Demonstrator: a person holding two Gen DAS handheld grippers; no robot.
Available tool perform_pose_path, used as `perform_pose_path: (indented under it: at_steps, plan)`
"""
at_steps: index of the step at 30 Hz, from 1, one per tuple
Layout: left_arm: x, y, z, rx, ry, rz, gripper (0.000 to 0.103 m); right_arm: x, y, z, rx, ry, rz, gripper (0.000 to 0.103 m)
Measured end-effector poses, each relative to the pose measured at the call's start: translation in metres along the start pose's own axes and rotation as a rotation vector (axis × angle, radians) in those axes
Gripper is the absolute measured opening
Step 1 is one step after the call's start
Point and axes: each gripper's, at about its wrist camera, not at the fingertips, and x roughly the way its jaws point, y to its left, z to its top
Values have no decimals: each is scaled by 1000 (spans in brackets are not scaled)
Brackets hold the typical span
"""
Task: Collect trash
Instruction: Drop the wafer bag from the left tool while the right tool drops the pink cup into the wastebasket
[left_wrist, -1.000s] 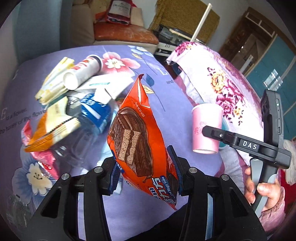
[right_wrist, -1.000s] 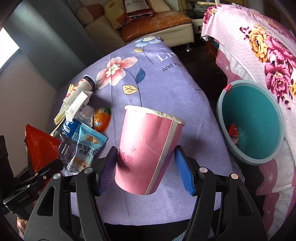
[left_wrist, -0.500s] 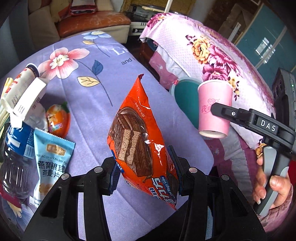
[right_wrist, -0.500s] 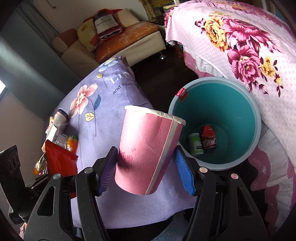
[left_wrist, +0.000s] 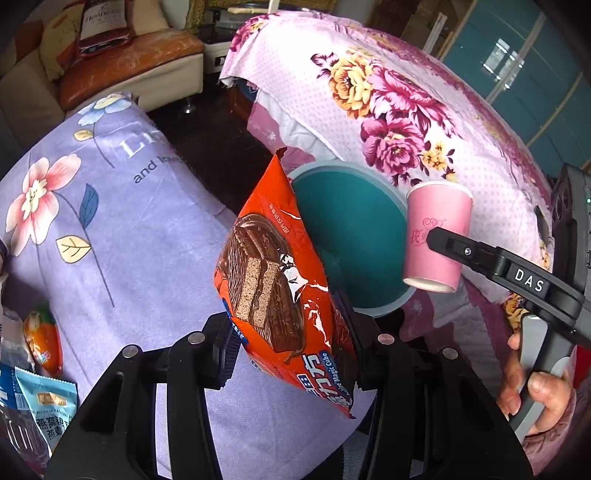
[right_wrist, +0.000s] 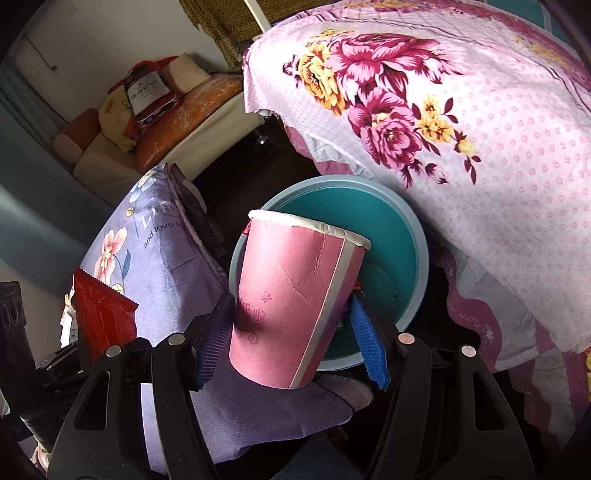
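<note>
My left gripper (left_wrist: 291, 338) is shut on an orange-red chocolate wafer wrapper (left_wrist: 273, 273), held upright above the edge of the purple flowered cloth (left_wrist: 118, 229). My right gripper (right_wrist: 291, 334) is shut on a pink paper cup (right_wrist: 291, 295), rim up and tilted, right in front of the teal bin (right_wrist: 391, 229). In the left wrist view the same pink cup (left_wrist: 437, 236) hangs over the bin's (left_wrist: 354, 236) right rim, pinched by the right gripper's black fingers (left_wrist: 465, 251). The wrapper (right_wrist: 103, 314) shows at the left of the right wrist view.
A pink floral sheet (left_wrist: 424, 110) drapes over furniture just behind the bin. An orange jelly pack (left_wrist: 42, 343) and a blue snack packet (left_wrist: 48, 406) lie on the cloth at the left. A sofa (left_wrist: 122, 62) with a bag stands at the back. A hand (left_wrist: 535, 387) grips the right handle.
Both grippers have swept sideways from over the trash pile on the cloth to the bin, each keeping its grip. The bin has come into full view under the cup.
</note>
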Motion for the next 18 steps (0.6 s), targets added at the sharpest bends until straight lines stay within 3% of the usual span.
perform_pose_path:
  at_steps: [14,17,18]
  plan:
    - [62,-42,28,64,72,-43,48,0,-41,13,49,-3,-88,61]
    - [71,-47,28,74,83,-38,52,2,-46,14,52,5,-102,61]
    - [73,-48,28,77,88,-35,58,2,-46,14,53,7,-106,61]
